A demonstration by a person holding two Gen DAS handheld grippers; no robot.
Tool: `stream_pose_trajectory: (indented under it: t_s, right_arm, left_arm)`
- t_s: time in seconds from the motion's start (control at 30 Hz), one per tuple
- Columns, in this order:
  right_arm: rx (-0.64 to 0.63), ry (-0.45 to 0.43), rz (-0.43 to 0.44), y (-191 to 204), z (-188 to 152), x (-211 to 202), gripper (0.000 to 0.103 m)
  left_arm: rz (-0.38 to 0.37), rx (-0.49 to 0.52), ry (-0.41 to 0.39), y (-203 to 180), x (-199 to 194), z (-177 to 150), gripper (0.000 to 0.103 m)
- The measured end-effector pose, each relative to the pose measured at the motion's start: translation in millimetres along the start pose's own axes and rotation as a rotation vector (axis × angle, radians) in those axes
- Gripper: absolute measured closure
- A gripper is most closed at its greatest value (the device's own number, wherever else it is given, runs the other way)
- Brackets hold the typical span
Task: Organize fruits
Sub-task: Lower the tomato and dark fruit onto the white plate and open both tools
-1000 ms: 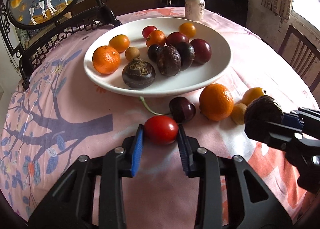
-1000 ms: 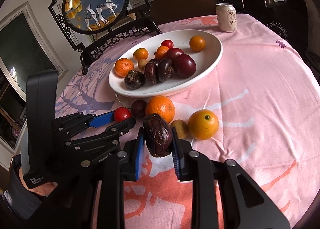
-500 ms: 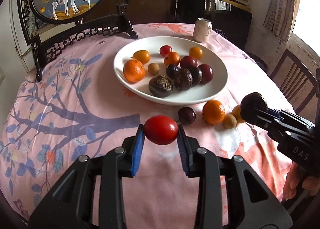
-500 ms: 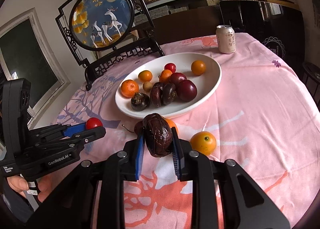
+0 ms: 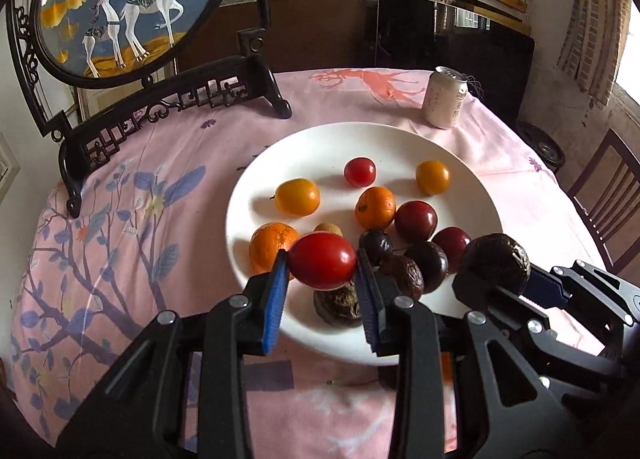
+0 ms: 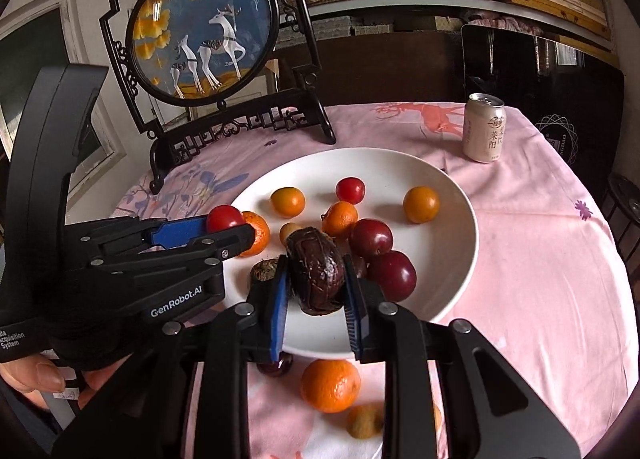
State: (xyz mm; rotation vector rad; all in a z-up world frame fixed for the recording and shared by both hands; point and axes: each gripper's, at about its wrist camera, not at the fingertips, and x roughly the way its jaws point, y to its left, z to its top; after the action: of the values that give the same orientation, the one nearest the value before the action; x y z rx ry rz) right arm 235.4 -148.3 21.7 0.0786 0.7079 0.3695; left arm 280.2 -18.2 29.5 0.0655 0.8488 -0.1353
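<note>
My left gripper (image 5: 322,265) is shut on a red cherry tomato (image 5: 322,265), held in the air over the near left rim of the white plate (image 5: 280,163). My right gripper (image 6: 316,273) is shut on a dark wrinkled passion fruit (image 6: 316,271), also raised over the plate's near side. Each gripper shows in the other's view: the right one (image 5: 496,269) at the lower right, the left one (image 6: 226,225) at the left. On the plate (image 6: 452,211) lie several oranges, plums, tomatoes and dark fruits. An orange (image 6: 330,385), a dark plum (image 6: 276,367) and a small brown fruit (image 6: 364,421) lie on the cloth.
A pink flowered tablecloth (image 5: 120,219) covers the round table. A framed deer screen on a black stand (image 5: 132,7) stands at the back left. A drinks can (image 5: 445,103) stands behind the plate. A wooden chair (image 5: 608,195) is at the right. A person's hand (image 6: 36,375) holds the left gripper.
Both grippers rose from the cloth with their fruits and moved forward over the near rim of the plate. The loose fruits stay behind on the cloth.
</note>
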Motion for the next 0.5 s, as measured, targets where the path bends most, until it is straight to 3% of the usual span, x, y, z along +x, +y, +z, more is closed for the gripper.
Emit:
stream_pose_trajectory:
  t_s: [0.1,0.17,0.2,0.23,0.27,0.43,0.5]
  right_arm:
    - [-0.014,0.03,-0.053,-2.7,3.4,18.2,0.078]
    - [-0.029,0.042,-0.089,-3.4,5.1,26.5,0.071]
    - [-0.036,0.041,-0.099,-3.3,5.2,28.2,0.069]
    - [-0.04,0.037,-0.119,-4.5,5.1,28.0,0.06]
    - [-0.041,0.024,-0.136,-5.8,4.3,25.2,0.048]
    - [-0.03,-0.016,-0.199,-13.7,-1.5,1.6,0.047]
    - [-0.006,-0.025,-0.178,-19.4,-6.3,-10.6,0.046]
  left_arm:
    - [0.032,-0.022,0.016,5.1,15.6,3.1,0.07]
    - [0.053,-0.029,0.006,6.1,20.4,5.2,0.067]
    - [0.066,-0.03,-0.008,6.2,20.3,5.7,0.054]
    - [0.086,-0.036,-0.023,7.0,18.6,5.6,0.047]
    - [0.093,-0.041,-0.037,8.0,15.9,5.2,0.034]
    - [0.061,-0.062,-0.048,10.8,-2.1,-1.2,0.031]
    - [0.054,-0.066,-0.05,10.6,-10.5,-7.8,0.029]
